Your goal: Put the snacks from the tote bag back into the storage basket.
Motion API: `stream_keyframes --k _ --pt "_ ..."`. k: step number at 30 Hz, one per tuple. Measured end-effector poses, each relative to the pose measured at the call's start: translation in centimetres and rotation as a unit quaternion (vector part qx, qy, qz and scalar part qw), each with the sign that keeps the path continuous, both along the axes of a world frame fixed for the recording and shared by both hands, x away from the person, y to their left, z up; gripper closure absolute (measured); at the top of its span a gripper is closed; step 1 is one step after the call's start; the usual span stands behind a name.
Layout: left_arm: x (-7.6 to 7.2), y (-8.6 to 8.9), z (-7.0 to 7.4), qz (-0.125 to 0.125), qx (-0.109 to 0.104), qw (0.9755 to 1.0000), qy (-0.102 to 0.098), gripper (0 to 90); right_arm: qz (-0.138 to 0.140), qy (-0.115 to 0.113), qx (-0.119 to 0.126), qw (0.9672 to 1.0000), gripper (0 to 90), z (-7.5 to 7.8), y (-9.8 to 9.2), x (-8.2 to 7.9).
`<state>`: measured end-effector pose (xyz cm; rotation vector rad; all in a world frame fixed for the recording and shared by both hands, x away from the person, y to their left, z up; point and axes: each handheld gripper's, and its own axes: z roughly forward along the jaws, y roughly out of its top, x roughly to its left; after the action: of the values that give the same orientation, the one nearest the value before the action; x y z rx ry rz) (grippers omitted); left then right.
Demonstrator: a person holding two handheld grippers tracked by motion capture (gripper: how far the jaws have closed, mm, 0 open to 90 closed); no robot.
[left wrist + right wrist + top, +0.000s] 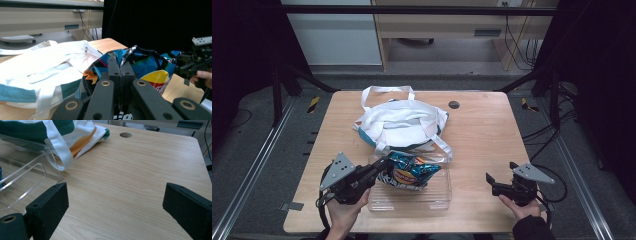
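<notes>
Both grippers are matte black: the left gripper (384, 165) carries a grey triangular plate, brass-ringed pivots and a black cable; the right gripper (488, 178) has blocky foam-like pads (51, 202) and a dark sleeve (532, 229) behind.

High view looks down; gripper views sit close, sharing the tote bag (399, 122).

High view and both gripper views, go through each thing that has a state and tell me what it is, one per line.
Chip bag: crumpled, pinched at its edge, over the clear tray.
Left gripper: shut on the chip bag.
Right gripper: open, nothing between its jaws, above bare table.
Clear tray: upright, open-topped, on the table.
Tote bag: slumped flat, one strap draped over the tray's far edge.
</notes>
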<state>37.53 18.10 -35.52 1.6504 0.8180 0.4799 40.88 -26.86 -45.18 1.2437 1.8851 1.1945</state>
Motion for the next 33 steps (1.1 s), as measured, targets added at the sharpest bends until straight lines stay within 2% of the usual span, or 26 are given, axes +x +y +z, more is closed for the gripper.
stream_keyframes --k 7,10,27,33 --pt "-0.1 -0.1 -1.3 0.001 0.01 0.9998 0.02 90.0 0.0 -0.001 0.0 1.0 6.8 0.0 0.0 0.0" --pt "0.0 0.2 -1.5 0.003 0.005 0.9997 0.026 90.0 0.0 0.0 -0.001 1.0 6.7 0.0 0.0 0.0" --pt "0.8 0.5 -2.4 0.043 0.019 0.9983 0.036 90.0 0.001 0.002 -0.003 1.0 6.7 -0.1 0.1 0.1" --pt "1.1 0.4 -2.5 0.054 0.016 0.9978 0.035 90.0 0.001 0.003 -0.003 1.0 6.8 -0.1 0.1 0.1"
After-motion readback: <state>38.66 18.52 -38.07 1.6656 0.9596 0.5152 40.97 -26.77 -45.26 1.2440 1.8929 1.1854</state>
